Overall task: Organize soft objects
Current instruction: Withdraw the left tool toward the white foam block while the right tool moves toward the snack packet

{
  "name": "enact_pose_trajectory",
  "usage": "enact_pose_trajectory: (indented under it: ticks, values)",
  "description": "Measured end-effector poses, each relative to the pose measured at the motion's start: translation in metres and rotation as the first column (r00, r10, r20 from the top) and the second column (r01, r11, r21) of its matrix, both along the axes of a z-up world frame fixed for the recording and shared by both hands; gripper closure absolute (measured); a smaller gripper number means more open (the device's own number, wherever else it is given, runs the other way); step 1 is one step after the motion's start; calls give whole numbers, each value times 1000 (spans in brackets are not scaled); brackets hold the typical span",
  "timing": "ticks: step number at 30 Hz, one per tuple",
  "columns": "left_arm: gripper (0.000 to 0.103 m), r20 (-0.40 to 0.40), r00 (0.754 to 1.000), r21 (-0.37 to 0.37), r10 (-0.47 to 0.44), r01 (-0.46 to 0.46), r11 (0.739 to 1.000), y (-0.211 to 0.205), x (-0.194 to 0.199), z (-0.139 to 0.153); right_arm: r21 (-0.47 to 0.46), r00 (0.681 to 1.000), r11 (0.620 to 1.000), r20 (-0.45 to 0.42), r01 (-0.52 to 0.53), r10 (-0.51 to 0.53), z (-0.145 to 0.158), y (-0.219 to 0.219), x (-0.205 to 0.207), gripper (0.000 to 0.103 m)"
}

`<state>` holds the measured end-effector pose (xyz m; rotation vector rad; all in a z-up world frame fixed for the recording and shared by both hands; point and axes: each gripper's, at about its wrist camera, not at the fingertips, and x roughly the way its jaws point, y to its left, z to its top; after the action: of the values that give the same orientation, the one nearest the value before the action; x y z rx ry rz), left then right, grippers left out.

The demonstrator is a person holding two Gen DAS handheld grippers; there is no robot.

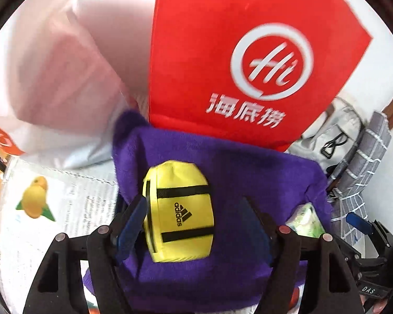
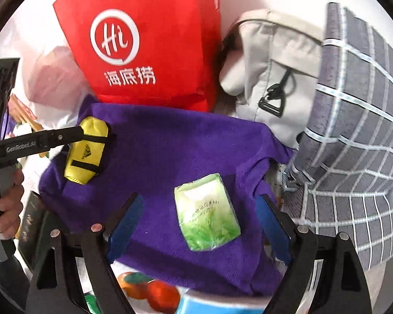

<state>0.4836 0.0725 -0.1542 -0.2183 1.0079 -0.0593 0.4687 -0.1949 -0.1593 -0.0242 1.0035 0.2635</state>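
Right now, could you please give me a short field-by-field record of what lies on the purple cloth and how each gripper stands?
surface: purple cloth
on cloth, left: yellow pouch
on cloth, right: green tissue pack
behind cloth: red bag
right of cloth: grey checked fabric
left gripper: open, astride the yellow pouch, pads not pressing
right gripper: open, astride the tissue pack, not touching it

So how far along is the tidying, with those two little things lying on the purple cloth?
Looks partway. The yellow pouch and the green tissue pack already lie on the purple towel. Nothing is in hand: the left gripper and right gripper are both open around them, not gripping. The red bag, beige bag and grey checked cloth behind look unsorted.
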Motion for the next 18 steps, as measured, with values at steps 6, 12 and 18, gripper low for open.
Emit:
enact_pose_trajectory:
  ticks: [6, 12, 18]
  values:
    - [31, 63, 997, 27, -34, 32, 999, -6, -26, 27, -50, 996, 996, 50, 76, -74, 16, -3, -35, 12]
    - [31, 81, 995, 31, -54, 52, 998, -1, -79, 41, -69, 986, 984, 43, 161, -159, 26, -18, -87, 12]
    - [31, 58, 997, -24, -58, 59, 998, 21, -140, 39, 83, 986, 984, 39, 157, -160, 29, -31, -156, 12]
